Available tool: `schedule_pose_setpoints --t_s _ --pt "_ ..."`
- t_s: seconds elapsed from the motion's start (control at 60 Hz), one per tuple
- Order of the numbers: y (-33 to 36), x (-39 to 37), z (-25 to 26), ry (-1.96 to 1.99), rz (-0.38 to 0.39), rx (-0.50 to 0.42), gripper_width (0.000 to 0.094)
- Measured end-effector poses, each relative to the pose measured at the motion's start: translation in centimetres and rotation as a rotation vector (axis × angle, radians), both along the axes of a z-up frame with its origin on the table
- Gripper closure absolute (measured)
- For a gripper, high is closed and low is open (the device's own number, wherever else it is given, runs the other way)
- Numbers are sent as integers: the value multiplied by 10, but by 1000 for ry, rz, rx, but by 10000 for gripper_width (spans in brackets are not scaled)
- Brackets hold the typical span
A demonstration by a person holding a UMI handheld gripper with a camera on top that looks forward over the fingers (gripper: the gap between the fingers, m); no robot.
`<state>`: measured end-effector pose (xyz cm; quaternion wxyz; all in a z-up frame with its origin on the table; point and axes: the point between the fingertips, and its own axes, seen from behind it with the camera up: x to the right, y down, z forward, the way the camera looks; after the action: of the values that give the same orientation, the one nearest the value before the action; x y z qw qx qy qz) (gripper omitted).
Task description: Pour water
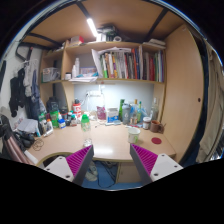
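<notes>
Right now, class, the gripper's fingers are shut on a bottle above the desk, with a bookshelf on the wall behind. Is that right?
One thing is wrong: the gripper is open and holds nothing; the gripper view shows only a gap between its pink pads. It does hang above the desk, and the bookshelf is on the wall behind. The bottles stand on the desk beyond the fingers.

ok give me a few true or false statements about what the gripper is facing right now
1. The gripper is open and holds nothing. True.
2. A bottle is clamped between the fingers. False: the bottles stand on the desk beyond the fingers.
3. A shelf of books hangs above the desk. True.
4. The desk ahead is bare. False: bottles and containers crowd its back edge.
5. A ceiling light is on. True.
</notes>
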<state>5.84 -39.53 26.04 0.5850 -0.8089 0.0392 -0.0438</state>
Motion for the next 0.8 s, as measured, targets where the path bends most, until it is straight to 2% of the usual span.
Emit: schedule_pose_setpoints --t_s 0.283,0.417,0.567,0.8 --pt "-3 -31 3 31 -48 29 104" --pt "25 -48 -10 88 -16 35 101" --pt "93 -69 -43 85 28 34 103" --pt "246 -126 -114 56 129 27 106"
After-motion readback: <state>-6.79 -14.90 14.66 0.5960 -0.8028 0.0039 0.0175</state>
